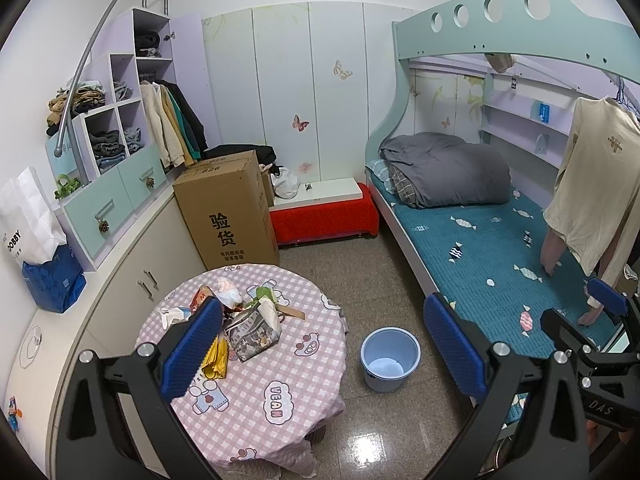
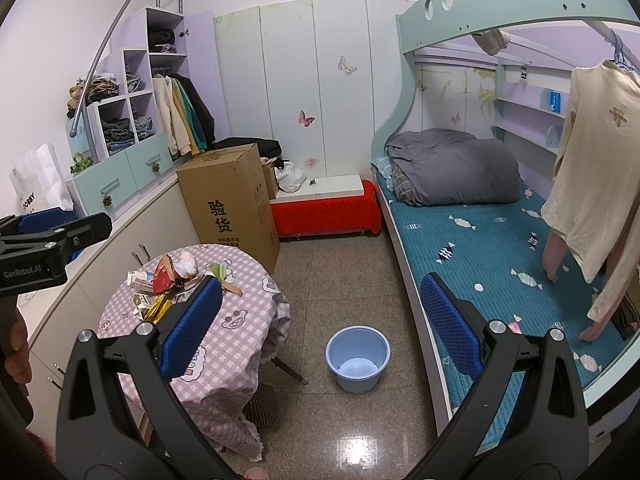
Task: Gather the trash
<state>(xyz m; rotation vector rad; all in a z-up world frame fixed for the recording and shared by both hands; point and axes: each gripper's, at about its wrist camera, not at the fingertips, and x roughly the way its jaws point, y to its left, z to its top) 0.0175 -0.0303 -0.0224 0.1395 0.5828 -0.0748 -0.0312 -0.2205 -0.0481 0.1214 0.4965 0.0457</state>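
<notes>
Everything here is placed from the round table with the pink checked cloth (image 1: 280, 360). Far to its left, on the long white cabinet top (image 1: 28, 364), stands a shiny blue gift bag (image 1: 54, 280) with a white paper bag (image 1: 30, 216) behind it. Just behind the table stands a tall brown cardboard box (image 1: 228, 208).

On the table's far side lies the trash: a pile of crumpled wrappers and paper (image 1: 236, 312), with a printed paper bag (image 1: 254, 330) and a yellow wrapper (image 1: 216, 360) nearest the front. The left gripper (image 1: 324, 344) hangs above the table's near edge. Its blue padded fingers (image 1: 192, 352) are spread wide apart and hold nothing.

To the right of the table, on the speckled floor, sits a round light blue plastic bucket (image 1: 390, 358), well apart from the trash.

In the right wrist view the right gripper (image 2: 320, 332) is also spread wide and holds nothing. It hangs over the floor, with the table (image 2: 224, 312) on its left and the bucket (image 2: 358, 358) between its fingers (image 2: 452, 328). Farther right runs the bed with the teal candy-print cover (image 2: 500, 264).
</notes>
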